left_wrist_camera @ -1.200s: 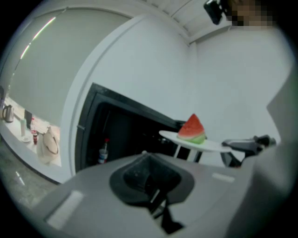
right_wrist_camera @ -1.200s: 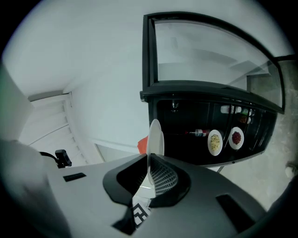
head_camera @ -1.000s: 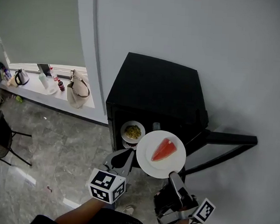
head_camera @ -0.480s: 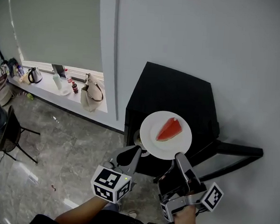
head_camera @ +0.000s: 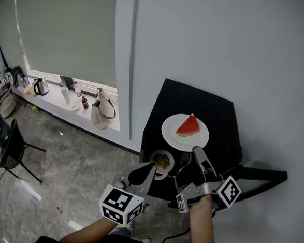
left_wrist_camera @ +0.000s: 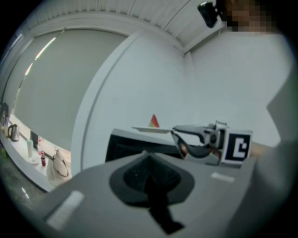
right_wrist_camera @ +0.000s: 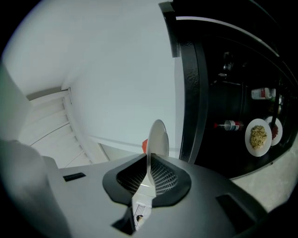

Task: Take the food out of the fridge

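my right gripper [head_camera: 195,150] has its jaws squeezed tight on the rim of a white plate [head_camera: 172,133]. the thin edge of the plate sits right between my pads. a red watermelon slice [head_camera: 188,126] lies on the plate, on the side away from my jaws. the plate is out of the fridge [head_camera: 217,115]. it is over the fridge's black top, near the front edge. i cannot tell if it touches the top.

my left gripper [head_camera: 149,169] has its jaws closed together with nothing in them. it is in the air in front of the fridge, lower than the right gripper and to its left, apart from it.

the fridge door [head_camera: 260,175] is swung open to the right. inside, by the left edge of the opening, sits a small plate of yellow food [head_camera: 161,160]. a bottle [right_wrist_camera: 229,125] lies deeper in the dark.

far off to the left, a long white ledge [head_camera: 54,105] runs under the window. a kettle [head_camera: 39,86] and a bag [head_camera: 103,112] sit on it.
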The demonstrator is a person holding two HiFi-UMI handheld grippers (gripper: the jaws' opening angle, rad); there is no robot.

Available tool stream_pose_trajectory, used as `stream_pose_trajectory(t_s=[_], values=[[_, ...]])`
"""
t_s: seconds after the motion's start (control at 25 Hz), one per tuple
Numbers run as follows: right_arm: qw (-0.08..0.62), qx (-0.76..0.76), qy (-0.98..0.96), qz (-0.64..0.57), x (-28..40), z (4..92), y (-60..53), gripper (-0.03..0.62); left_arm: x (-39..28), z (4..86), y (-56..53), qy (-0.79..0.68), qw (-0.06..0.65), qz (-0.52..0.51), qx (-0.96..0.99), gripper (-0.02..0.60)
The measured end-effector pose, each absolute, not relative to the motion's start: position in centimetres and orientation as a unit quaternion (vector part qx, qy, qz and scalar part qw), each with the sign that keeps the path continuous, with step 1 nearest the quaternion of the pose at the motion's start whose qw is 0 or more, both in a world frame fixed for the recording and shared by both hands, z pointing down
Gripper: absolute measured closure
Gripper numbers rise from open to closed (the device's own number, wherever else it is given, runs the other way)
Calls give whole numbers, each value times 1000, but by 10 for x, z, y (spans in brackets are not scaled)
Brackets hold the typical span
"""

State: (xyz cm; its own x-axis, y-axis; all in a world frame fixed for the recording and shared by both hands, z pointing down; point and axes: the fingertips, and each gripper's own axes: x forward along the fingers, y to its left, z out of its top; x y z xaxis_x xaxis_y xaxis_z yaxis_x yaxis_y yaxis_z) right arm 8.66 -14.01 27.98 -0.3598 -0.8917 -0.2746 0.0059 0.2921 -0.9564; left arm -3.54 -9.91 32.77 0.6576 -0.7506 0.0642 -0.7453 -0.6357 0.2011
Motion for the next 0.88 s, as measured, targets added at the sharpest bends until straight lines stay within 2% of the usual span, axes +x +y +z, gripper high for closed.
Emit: stream_pose_trajectory(t_s=[0.48,0.72,0.88], values=[[420,-398,647,-497,84,279,-209,577,-25,316,-129,-388,100,-21,916,595],[373,-446,651,-489,88,278,-214,576,-20,316,-137,-376,107,-27,920,595],[314,-495,679,-442,94,273,-216,569,-15,319,-138,-373,110,-27,921,595]])
